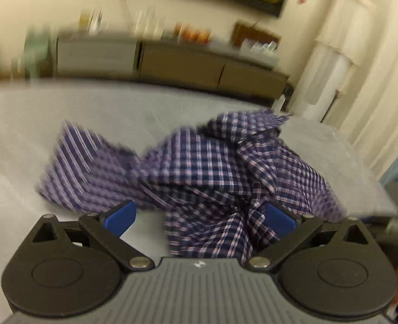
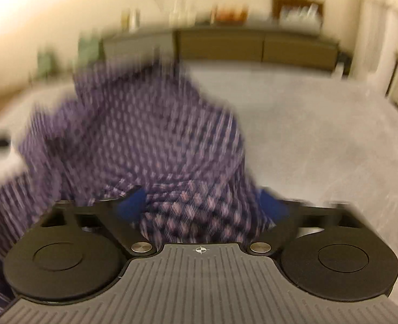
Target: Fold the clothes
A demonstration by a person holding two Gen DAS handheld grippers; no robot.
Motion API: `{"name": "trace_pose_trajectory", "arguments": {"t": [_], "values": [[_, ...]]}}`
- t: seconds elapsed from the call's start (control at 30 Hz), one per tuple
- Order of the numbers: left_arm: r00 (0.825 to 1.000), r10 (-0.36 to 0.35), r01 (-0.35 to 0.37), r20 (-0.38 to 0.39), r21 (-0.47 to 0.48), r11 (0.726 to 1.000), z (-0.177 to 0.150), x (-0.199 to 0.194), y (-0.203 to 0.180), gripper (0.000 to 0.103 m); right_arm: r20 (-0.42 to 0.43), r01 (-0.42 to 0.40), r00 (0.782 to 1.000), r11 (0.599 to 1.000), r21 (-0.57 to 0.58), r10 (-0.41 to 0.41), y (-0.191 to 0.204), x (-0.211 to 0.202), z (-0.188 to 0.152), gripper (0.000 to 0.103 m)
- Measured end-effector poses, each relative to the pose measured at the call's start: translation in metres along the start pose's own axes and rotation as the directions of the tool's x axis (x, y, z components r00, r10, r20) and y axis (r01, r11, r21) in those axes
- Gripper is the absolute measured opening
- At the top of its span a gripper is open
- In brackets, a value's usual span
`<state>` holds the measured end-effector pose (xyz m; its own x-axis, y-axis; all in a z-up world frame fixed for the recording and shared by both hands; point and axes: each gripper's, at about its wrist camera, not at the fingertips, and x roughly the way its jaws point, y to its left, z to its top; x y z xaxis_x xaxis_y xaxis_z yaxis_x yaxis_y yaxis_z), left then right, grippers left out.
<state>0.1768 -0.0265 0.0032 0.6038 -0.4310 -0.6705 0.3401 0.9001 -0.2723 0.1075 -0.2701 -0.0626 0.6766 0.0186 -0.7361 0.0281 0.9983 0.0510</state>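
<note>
A crumpled shirt in navy, white and pink checks [image 1: 209,167] lies in a heap on the grey table [image 1: 118,113]. My left gripper [image 1: 200,217] hangs just over the heap's near edge, its blue pads [image 1: 120,218] wide apart. A fold of cloth lies between them, nearer the right pad, and neither pad presses on it. In the blurred right wrist view the shirt [image 2: 145,135] rises in a mound straight ahead. My right gripper [image 2: 204,206] also shows its blue pads [image 2: 132,205] far apart, with bunched cloth filling the gap between them.
A low cabinet [image 1: 172,62] with bottles and jars on top runs along the wall behind the table. Pale curtains [image 1: 331,62] hang at the right. Bare grey table [image 2: 320,135] stretches to the right of the shirt; the table's right edge [image 1: 371,189] drops off close by.
</note>
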Motion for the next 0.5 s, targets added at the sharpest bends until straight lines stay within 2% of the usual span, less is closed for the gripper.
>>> {"name": "trace_pose_trajectory", "arguments": {"t": [0.03,0.07,0.13,0.17,0.2,0.27,0.3,0.33,0.37,0.4,0.43,0.5], "values": [[0.999,-0.049,0.049,-0.018,-0.017,0.999,0.001,0.009,-0.005,0.103,-0.01,-0.016,1.0,1.0,-0.005,0.016,0.0,0.003,0.004,0.002],[0.996,-0.08,0.081,-0.031,0.014,0.997,0.004,0.017,-0.015,0.103,0.038,-0.031,0.999,1.0,-0.005,0.031,0.0,-0.004,0.013,0.002],[0.998,-0.063,0.065,-0.031,0.074,0.995,0.008,0.033,-0.029,0.103,0.143,-0.052,0.989,0.998,0.03,0.048,-0.009,-0.023,0.03,0.001],[0.995,-0.091,0.096,-0.044,0.107,0.99,0.01,0.041,-0.036,0.102,0.186,-0.056,0.981,0.997,0.057,0.044,-0.016,-0.031,0.035,0.001],[0.995,-0.09,0.095,-0.05,0.107,0.99,0.011,0.05,-0.04,0.098,0.208,-0.035,0.978,0.996,0.083,0.017,-0.024,-0.034,0.036,0.001],[0.995,-0.084,0.09,-0.061,0.103,0.991,0.012,0.067,-0.049,0.074,0.196,0.084,0.975,0.991,0.106,-0.104,-0.037,-0.027,0.037,0.003],[0.994,-0.071,0.078,-0.079,0.093,0.993,0.012,0.075,-0.052,0.029,0.183,0.135,0.971,0.984,0.116,-0.155,-0.04,-0.022,0.037,0.013],[0.992,-0.106,0.112,-0.072,0.086,0.99,0.009,0.072,-0.057,0.005,0.177,0.153,0.968,0.979,0.132,-0.175,-0.042,-0.019,0.038,0.021],[0.988,-0.143,0.148,-0.064,0.079,0.986,0.007,0.067,-0.062,0.004,0.186,0.152,0.966,0.977,0.147,-0.178,-0.043,-0.019,0.038,0.029],[0.982,-0.18,0.184,-0.056,0.072,0.98,0.004,0.063,-0.067,0.004,0.206,0.134,0.965,0.979,0.156,-0.165,-0.043,-0.023,0.038,0.05],[0.978,-0.207,0.21,-0.034,0.138,0.968,-0.003,0.051,-0.082,0.004,0.23,0.115,0.961,0.98,0.165,-0.151,-0.044,-0.029,0.037,0.063],[0.963,-0.266,0.264,-0.027,0.256,0.93,-0.024,0.027,-0.109,0.004,0.296,0.066,0.948,0.98,0.187,-0.12,-0.048,-0.05,0.03,0.071]]}}
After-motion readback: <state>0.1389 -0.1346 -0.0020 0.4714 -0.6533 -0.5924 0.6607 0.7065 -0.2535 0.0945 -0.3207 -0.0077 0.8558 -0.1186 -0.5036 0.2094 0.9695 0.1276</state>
